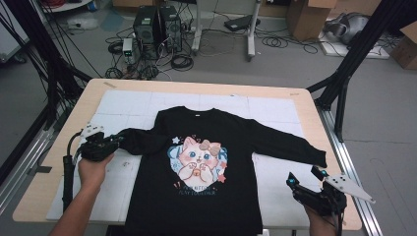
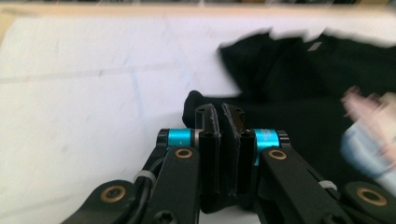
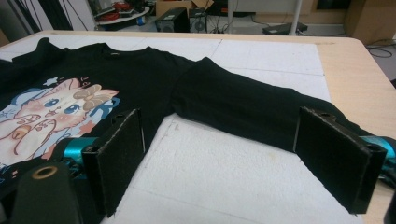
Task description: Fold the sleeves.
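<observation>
— Right gripper (image 1: 306, 184) near the table's (image 1: 54, 162) front right corner, jaws spread, empty. Left gripper (image 1: 116, 141)?

— Clamped on the sleeve (image 1: 140, 139) of the shirt (image 1: 196, 196) mid-table. Fold inward slowly, keeping cloth flat.

The black shirt (image 1: 196, 162) carries two short lines of lettering under its cartoon cat print (image 1: 197, 158), too small and blurred to read. The small white tag at its collar shows no legible text.
</observation>
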Demonstrator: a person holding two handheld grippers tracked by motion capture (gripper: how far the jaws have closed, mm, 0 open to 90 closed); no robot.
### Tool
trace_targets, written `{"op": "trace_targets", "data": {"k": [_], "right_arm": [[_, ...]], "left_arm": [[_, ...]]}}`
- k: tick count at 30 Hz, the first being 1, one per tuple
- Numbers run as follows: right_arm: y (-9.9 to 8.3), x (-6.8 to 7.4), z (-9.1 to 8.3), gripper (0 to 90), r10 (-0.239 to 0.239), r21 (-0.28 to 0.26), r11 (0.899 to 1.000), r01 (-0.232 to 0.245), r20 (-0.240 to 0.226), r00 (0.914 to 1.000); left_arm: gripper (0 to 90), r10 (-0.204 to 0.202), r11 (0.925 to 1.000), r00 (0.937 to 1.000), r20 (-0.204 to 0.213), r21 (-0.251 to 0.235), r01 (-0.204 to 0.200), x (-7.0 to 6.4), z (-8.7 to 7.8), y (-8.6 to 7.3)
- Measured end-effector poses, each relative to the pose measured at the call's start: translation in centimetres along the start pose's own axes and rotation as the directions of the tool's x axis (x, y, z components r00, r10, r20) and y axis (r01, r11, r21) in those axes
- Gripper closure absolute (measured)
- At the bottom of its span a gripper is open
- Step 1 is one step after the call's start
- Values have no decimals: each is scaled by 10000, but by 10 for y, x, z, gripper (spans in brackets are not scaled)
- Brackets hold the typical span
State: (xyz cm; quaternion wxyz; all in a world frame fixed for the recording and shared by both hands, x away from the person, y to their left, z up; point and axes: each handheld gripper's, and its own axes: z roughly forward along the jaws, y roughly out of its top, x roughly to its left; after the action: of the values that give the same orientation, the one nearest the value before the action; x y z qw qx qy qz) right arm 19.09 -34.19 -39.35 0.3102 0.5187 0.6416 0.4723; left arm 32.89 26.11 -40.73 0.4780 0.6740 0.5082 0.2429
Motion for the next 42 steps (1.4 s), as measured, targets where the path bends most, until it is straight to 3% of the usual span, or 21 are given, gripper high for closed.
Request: {"op": "trace_targets", "data": {"k": [5,9,12,18,20,23,26,28,36,37,40,41,42], "right_arm": [[1,1,0,147,3,35,10000,-3,38,10000],[0,1,0,147,-14,38,10000,14,36,10000],[1,1,0,147,-25,6,10000,25,55,10000],[0,0,-2,147,24,22,10000,-24,92,10000],[0,-1,-2,147,14,6,10000,-14,111,9999],[0,-1,-2,147,22,15,10000,-22,126,9999],[0,-1,-3,147,18,5,10000,-18,139,9999],[0,-1,-3,147,14,19,10000,-15,142,9999],[-2,-4,-5,147,117,0,9999,-117,241,9996],[-2,-4,-5,147,152,6,9999,-152,249,9996],[-2,-5,-5,147,147,5,9999,-147,284,9995],[-2,-5,-5,147,140,-4,9999,-140,287,9995],[-2,-5,-5,147,143,-4,9999,-143,283,9995]], "left_arm": [[847,755,9969,9944,745,-298,-734,-31,2,25],[847,1514,9883,9788,1376,-366,-1477,-61,9,40],[847,1842,9828,9656,1836,-447,-1790,-83,16,48],[847,2299,9726,9292,2892,-335,-2302,-126,32,49],[847,2557,9649,9109,3239,-267,-2614,-141,37,49],[847,2971,9486,8760,3799,-128,-3161,-166,47,46],[847,3124,9394,8518,4206,-37,-3427,-187,56,42],[847,3145,9361,8427,4369,45,-3517,-195,61,39],[846,3048,9289,8229,4796,412,-3680,-220,77,25],[843,2965,9303,8232,4841,484,-3635,-222,79,23],[826,2713,9299,8147,5125,790,-3593,-227,84,16],[766,2612,9324,8143,5184,830,-3519,-228,85,15],[647,2538,9347,8203,5125,884,-3444,-227,86,15]]}}
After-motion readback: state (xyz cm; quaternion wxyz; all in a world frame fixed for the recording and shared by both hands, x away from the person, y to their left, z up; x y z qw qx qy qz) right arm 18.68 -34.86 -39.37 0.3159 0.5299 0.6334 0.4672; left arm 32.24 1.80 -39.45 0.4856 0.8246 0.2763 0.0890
